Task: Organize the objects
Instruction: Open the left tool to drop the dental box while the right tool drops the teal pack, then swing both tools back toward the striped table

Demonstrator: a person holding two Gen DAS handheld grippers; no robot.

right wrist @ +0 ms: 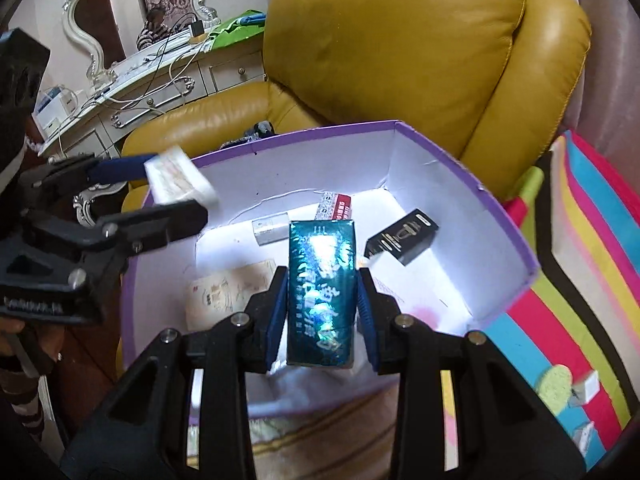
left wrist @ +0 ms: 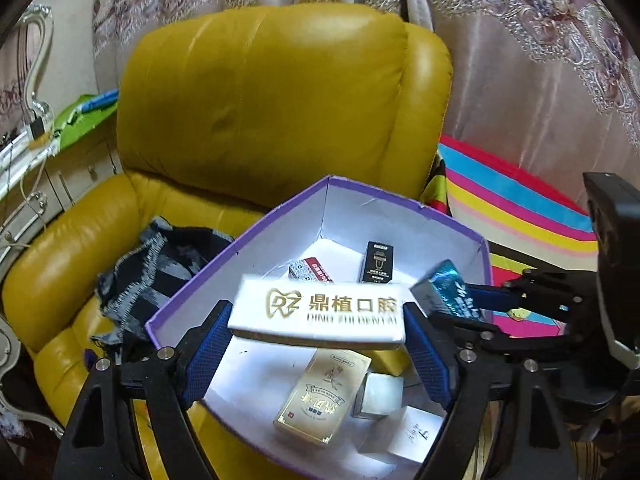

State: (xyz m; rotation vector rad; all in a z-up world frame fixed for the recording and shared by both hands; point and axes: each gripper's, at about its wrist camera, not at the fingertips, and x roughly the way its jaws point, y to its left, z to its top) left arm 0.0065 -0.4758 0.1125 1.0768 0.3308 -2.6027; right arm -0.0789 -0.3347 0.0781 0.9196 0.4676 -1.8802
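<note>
A purple-rimmed cardboard box with a white inside sits on a yellow armchair. In it lie a gold carton, a small black carton, a red-and-white carton and a silver carton. My left gripper is shut on a white dental carton with gold lettering, held over the box's left side. Above the box's near part, my right gripper is shut on a shiny teal carton.
The yellow leather armchair surrounds the box. A dark patterned cloth lies on its seat to the left. A bright striped fabric lies to the right. A white dressing table with cables stands at left, curtains behind.
</note>
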